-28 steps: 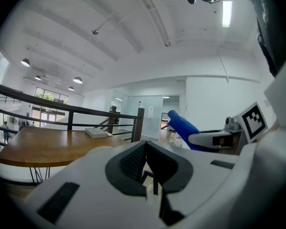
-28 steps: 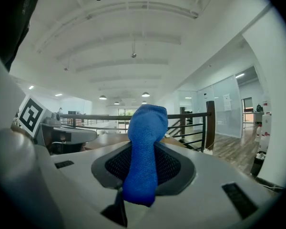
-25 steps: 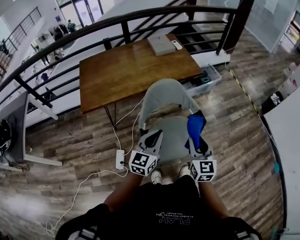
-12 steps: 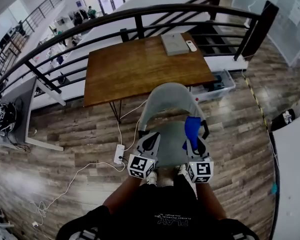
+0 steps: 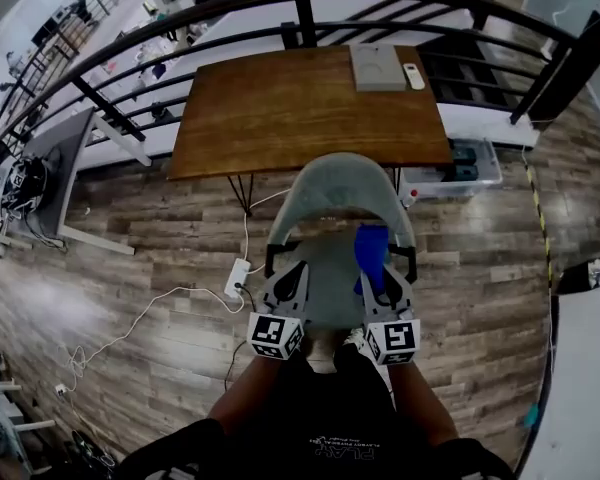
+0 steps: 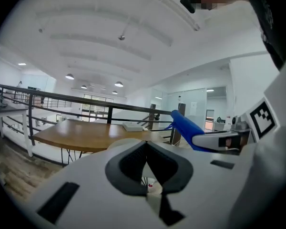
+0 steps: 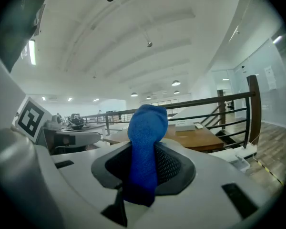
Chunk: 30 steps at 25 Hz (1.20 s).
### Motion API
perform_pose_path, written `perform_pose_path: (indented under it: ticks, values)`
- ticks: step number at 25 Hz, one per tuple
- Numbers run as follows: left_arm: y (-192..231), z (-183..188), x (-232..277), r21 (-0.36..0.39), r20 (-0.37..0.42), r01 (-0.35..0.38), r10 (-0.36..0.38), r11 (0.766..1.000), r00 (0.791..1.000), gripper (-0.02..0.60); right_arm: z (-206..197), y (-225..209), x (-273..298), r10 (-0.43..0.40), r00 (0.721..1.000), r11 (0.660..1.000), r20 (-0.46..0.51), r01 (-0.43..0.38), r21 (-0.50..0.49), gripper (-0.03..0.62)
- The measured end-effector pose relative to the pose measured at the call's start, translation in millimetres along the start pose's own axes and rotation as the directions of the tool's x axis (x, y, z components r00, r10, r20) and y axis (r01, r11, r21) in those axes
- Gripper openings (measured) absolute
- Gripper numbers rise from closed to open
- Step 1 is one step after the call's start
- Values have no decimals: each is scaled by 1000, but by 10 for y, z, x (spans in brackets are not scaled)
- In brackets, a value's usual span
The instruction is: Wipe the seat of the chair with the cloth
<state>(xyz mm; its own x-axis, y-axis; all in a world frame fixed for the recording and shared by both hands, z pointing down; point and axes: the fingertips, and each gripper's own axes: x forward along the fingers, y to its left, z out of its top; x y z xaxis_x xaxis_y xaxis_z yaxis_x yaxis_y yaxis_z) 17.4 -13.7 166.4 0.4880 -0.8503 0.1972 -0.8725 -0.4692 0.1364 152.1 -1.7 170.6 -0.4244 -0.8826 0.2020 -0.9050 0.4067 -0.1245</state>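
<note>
Head view: cloth (image 5: 371,253) is blue and bunched, sticking forward out of the right gripper (image 5: 378,273) over the right half of the chair seat (image 5: 325,273), close to the backrest (image 5: 340,183). Can't tell if it touches the seat yet.

Change over the last second:
- The chair has moved from up-frame to directly under both grippers.
- The cloth was out past the seat's right edge and is now inside it.
- The left gripper (image 5: 288,280) now sits over the seat's left edge.

My read is that the approach is done and wiping hasn't started. Next step is to press the cloth down and sweep.

Right gripper view: jaws are clamped on the cloth (image 7: 145,151), with a thick wad standing up beyond the tips, so there's plenty to wipe with.

Left gripper view: jaws of the left gripper (image 6: 147,149) are closed together with nothing between them. The cloth (image 6: 188,127) shows off to its right.

View differences:
- Only the head view shows the seat and where the cloth sits on it.
- Both gripper views look level, out at the wooden table (image 5: 310,108) and the railing (image 5: 310,8), with no seat in frame.
- Only the gripper views confirm the grip.
</note>
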Motion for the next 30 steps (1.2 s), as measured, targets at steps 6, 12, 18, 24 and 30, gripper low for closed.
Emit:
perform_pose_path:
  ticks: [6,12,18,24,30]
  values:
    - [71,-336,97,-19,-48,-70,69,997,996,2,-355,2,268,72,996,997,-50,-70,31,121]
    - [354,-625,311,-38,-59,-107,105,994,993,2,-699,80,617,112,990,994,-86,-110,28,121]
    - [566,-1005,599,-64,-45,-114,112,991,993,2,-1192,142,1004,125,985,992,-118,-123,29,121]
    - [795,-1600,840,-76,-61,-111,106,991,992,2,-1737,158,1453,145,980,989,-137,-145,11,121]
    - [1008,-2284,880,-95,-115,-133,122,987,986,2,-2353,208,1760,146,968,989,-204,-151,-7,121]
